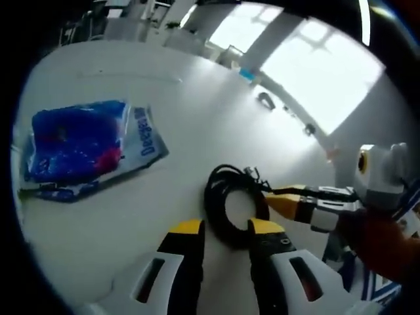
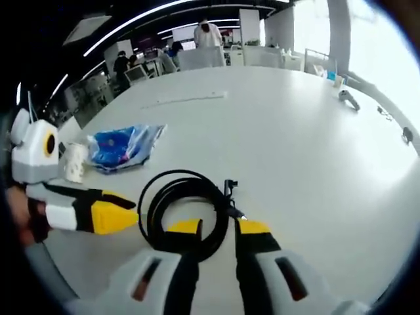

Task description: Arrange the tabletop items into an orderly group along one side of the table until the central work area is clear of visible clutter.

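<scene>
A coiled black cable [image 1: 231, 197] lies on the white table [image 1: 170, 98], its plug end [image 2: 230, 191] sticking up. My left gripper [image 1: 226, 227] is open, its yellow-tipped jaws either side of the coil's near edge. My right gripper [image 1: 279, 198] comes in from the right, its tips at the coil's rim. In the right gripper view its own jaws [image 2: 218, 228] are open, with the coil [image 2: 186, 209] just ahead and partly between them. The left gripper [image 2: 125, 213] points at the coil from the left. A blue plastic package [image 1: 82, 147] lies flat farther off.
A white cup-like object [image 2: 75, 161] stands beside the blue package [image 2: 125, 146]. A thin white strip [image 2: 187, 100] lies farther back. Small dark items [image 2: 348, 98] sit near the table's far right edge. People stand at desks beyond the table.
</scene>
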The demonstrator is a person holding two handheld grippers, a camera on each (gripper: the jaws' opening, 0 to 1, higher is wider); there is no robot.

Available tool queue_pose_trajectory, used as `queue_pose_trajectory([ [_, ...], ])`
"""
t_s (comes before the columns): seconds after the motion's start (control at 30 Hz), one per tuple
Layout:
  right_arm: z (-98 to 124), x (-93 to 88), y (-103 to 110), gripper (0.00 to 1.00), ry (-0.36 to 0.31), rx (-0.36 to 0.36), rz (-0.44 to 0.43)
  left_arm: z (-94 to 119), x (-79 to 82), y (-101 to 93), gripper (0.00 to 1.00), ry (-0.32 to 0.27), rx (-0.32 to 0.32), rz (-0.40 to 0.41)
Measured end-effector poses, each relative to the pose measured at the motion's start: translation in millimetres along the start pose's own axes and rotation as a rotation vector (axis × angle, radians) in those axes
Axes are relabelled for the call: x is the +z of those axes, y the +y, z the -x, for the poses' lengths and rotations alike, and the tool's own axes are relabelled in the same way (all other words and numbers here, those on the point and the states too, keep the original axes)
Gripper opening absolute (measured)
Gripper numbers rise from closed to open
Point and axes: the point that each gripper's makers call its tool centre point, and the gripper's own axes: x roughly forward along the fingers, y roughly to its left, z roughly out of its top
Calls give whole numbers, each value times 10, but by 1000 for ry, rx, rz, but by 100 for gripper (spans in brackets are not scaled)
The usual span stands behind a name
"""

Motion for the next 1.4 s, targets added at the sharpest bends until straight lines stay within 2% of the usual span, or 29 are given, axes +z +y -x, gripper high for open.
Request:
queue_pose_trajectory([
  [0.13, 49, 64, 23, 17, -20, -7, 10, 104, 63, 12, 22, -20, 9, -7],
  [0.3, 103, 209, 152, 17, -55, 4, 20, 247, 155, 79, 22, -42, 21, -16],
  [0.83, 208, 719, 805, 19, -168, 16, 50, 686, 401, 240, 23, -84, -21, -123],
  [1.07, 139, 935, 1077, 18, -208, 72, 69, 854, 600, 432, 23, -129, 22, -134],
  [1.4, -50, 1089, 1299, 19, -200, 145, 113, 1040, 939, 799, 24, -204, 121, -154],
])
